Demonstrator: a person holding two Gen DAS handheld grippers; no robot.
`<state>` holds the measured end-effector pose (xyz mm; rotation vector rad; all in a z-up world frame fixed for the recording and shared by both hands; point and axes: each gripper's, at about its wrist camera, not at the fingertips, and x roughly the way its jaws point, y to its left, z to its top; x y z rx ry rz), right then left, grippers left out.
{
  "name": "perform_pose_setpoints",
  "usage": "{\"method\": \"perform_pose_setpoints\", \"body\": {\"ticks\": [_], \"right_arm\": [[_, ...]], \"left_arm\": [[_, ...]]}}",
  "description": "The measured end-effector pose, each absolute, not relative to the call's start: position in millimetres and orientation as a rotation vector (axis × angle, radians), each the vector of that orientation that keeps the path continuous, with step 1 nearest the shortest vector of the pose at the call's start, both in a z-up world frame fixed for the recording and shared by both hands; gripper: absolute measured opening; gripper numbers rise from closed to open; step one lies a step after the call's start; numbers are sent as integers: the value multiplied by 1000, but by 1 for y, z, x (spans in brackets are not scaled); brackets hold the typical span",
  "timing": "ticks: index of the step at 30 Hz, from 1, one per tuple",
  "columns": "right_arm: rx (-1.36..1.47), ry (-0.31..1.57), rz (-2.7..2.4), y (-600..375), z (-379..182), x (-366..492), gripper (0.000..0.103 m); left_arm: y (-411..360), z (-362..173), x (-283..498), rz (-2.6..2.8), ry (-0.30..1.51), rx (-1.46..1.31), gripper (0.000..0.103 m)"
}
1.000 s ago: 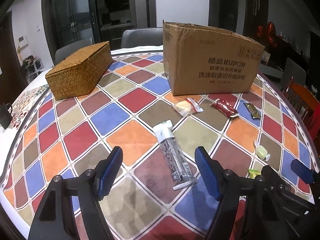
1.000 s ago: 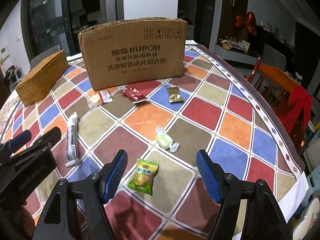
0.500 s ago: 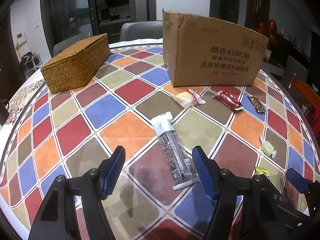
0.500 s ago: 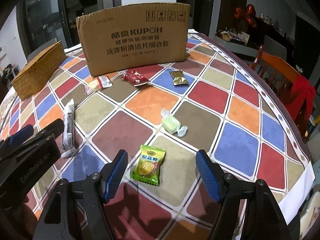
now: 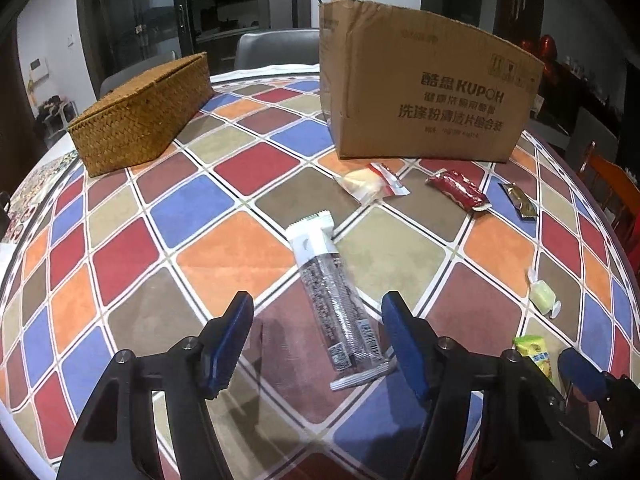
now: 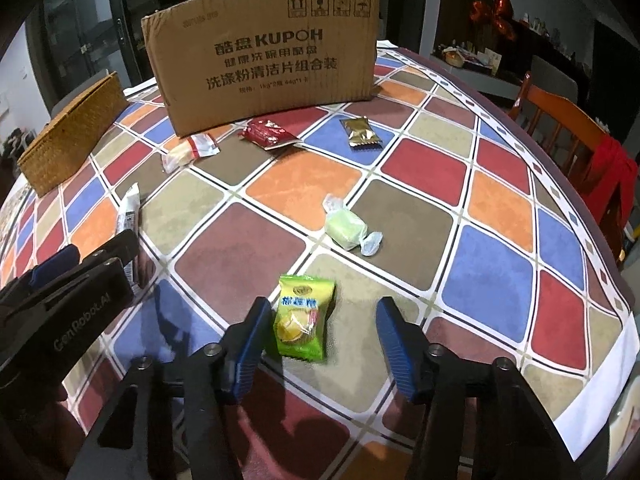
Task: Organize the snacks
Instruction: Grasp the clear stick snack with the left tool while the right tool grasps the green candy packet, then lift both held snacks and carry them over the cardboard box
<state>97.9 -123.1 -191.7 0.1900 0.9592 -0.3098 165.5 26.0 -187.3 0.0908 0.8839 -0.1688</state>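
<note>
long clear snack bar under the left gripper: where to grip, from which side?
Grip the snack bar across its narrow width, mid-length on the clear dark-filled section, coming from above. It lies flat on the tablecloth, long axis between the fingers of the left gripper, whose jaws have just been closing, not yet touching.

Dim room, overhead light, fisheye-bent edges, possibly slight blur
</note>
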Motion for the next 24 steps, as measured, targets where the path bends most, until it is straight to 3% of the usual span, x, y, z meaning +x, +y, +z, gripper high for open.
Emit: {"method": "perform_pose_setpoints", "body": {"ticks": [4, 7, 9, 12, 24], "right_arm": [[192, 954, -313, -124, -191, 98, 41], [189, 949, -305, -125, -191, 99, 30], [189, 947, -298, -125, -191, 99, 28], [189, 943, -287, -124, -190, 99, 27], [203, 932, -262, -122, -184, 100, 25]], "left_arm": [[22, -193, 168, -162, 902, 98, 55], [21, -197, 169, -170, 914, 95, 41], [19, -196, 168, -174, 906, 104, 29], [17, -196, 167, -181, 902, 109, 22], [21, -189, 163, -187, 893, 101, 20]]}}
